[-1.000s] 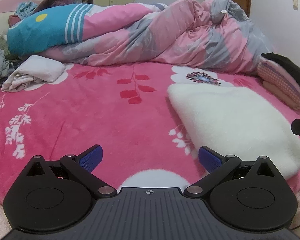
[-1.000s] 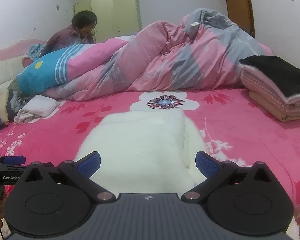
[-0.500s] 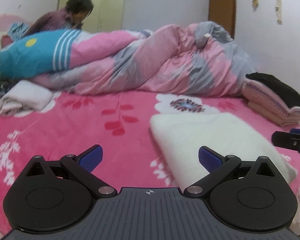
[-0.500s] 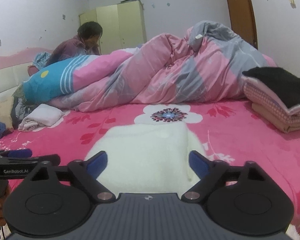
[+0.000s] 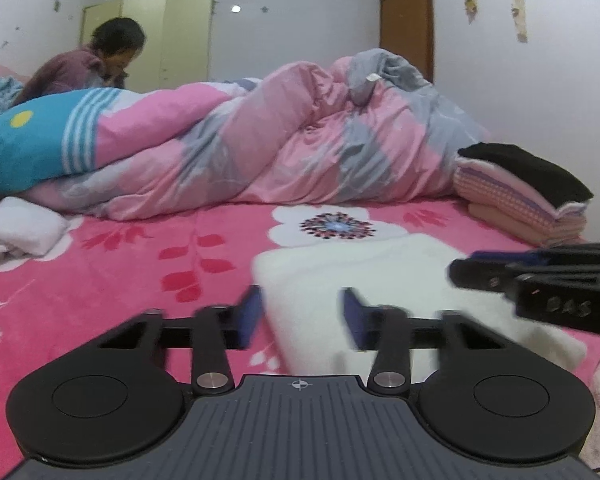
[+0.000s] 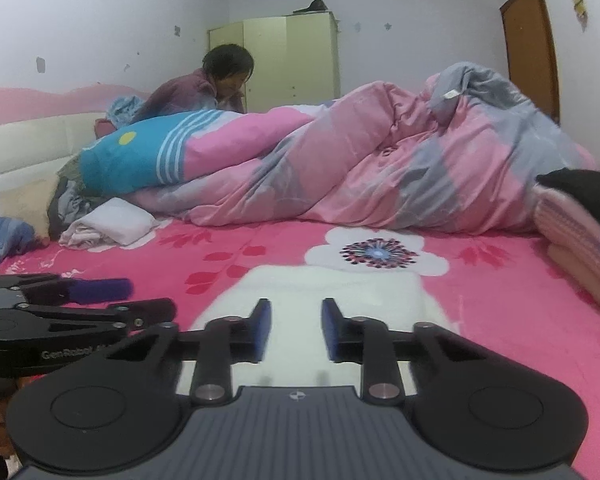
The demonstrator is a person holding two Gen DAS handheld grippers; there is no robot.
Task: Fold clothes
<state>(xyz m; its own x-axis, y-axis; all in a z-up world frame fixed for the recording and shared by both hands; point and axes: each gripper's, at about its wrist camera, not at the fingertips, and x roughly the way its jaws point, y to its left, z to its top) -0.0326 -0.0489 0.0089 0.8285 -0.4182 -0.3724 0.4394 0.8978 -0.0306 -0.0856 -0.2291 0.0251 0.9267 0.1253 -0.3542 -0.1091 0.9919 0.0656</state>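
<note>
- The bed (image 5: 112, 292) fills both of my views, spread with a hot-pink blanket printed with red leaves and a big white flower (image 6: 376, 254) at about the middle of it.
- Along the far edge of the bed lies a heaped pink-and-grey quilt (image 5: 300, 140), and a blue pillow with white stripes and a yellow dot (image 6: 140, 160) sits at its left end.
- A person (image 6: 216, 84) in a dull purple top leans over the far-left corner of the bed; behind them stands a pale yellow wardrobe (image 6: 296, 56), and a brown door (image 5: 406, 28) is at the far right.
- The task's own piece — a folded white fleece garment (image 5: 380, 276) — lies flat at the near edge of the bed, right of centre, its far edge touching the white flower.
- At the right edge of the bed is a stack of folded clothes (image 5: 512, 204): a black piece on top, a checked pink one under it, a plain pink one lowest.
- At the left edge a small white folded cloth (image 6: 112, 226) lies just beside the pillow.
- My left gripper (image 5: 300, 316) sits low over the garment's near-left corner; its jaws have just been closing and now stand narrow, blurred, with fleece showing in the gap, though I cannot tell if the pads press on it.
- My right gripper (image 6: 296, 330) is over the garment's near edge — its jaws have just been closing too, narrow now, and whether they pinch the fleece I cannot tell.
</note>
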